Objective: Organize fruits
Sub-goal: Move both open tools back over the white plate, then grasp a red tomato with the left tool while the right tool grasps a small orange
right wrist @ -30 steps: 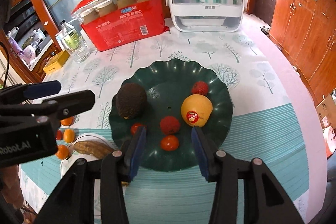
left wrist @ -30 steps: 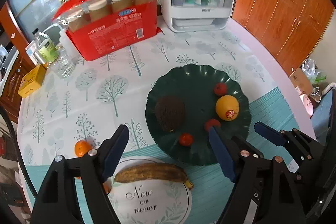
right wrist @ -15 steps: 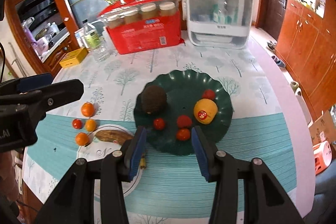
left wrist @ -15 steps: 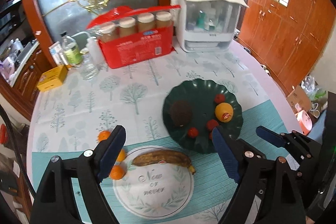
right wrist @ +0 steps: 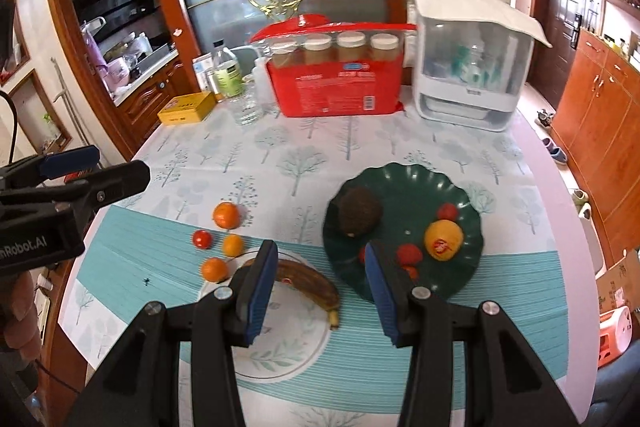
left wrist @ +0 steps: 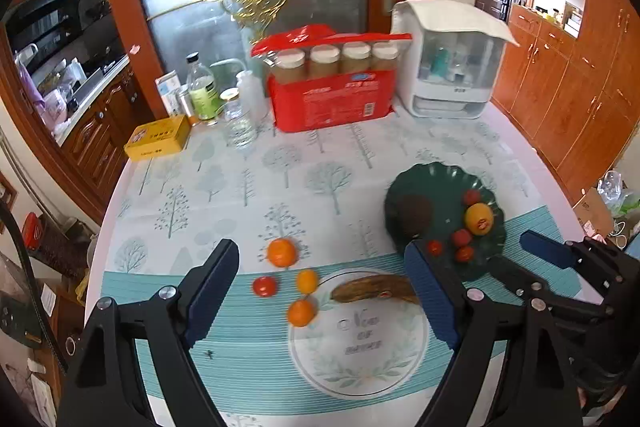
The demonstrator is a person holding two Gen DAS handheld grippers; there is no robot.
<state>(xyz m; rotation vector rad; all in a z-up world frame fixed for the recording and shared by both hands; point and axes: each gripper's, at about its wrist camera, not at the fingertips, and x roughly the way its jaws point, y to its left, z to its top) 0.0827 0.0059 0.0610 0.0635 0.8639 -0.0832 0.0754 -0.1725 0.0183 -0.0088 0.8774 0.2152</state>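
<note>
A dark green plate (left wrist: 430,179) (right wrist: 404,181) holds a brown rough fruit (left wrist: 412,213) (right wrist: 358,213), a yellow-orange fruit with a sticker (left wrist: 479,219) (right wrist: 444,239) and several small red fruits. A browned banana (left wrist: 372,289) (right wrist: 310,281) lies on a white round mat (left wrist: 360,351) (right wrist: 276,355). Three oranges (left wrist: 282,253) (right wrist: 227,215) and a red tomato (left wrist: 265,286) (right wrist: 202,239) lie loose on the tablecloth left of the mat. My left gripper (left wrist: 320,291) is open and empty, high above the loose fruit. My right gripper (right wrist: 320,283) is open and empty above the banana.
At the table's back stand a red box of jars (left wrist: 332,87) (right wrist: 336,75), a white plastic cabinet (left wrist: 452,67) (right wrist: 472,67), bottles (left wrist: 202,87), a glass (left wrist: 240,123) and a yellow box (left wrist: 158,137) (right wrist: 186,108). Wooden cupboards (left wrist: 568,87) line the right wall.
Both grippers have pulled back and up from the green plate. The whole table with the loose oranges and tomato has come into view. Both stay open and empty.
</note>
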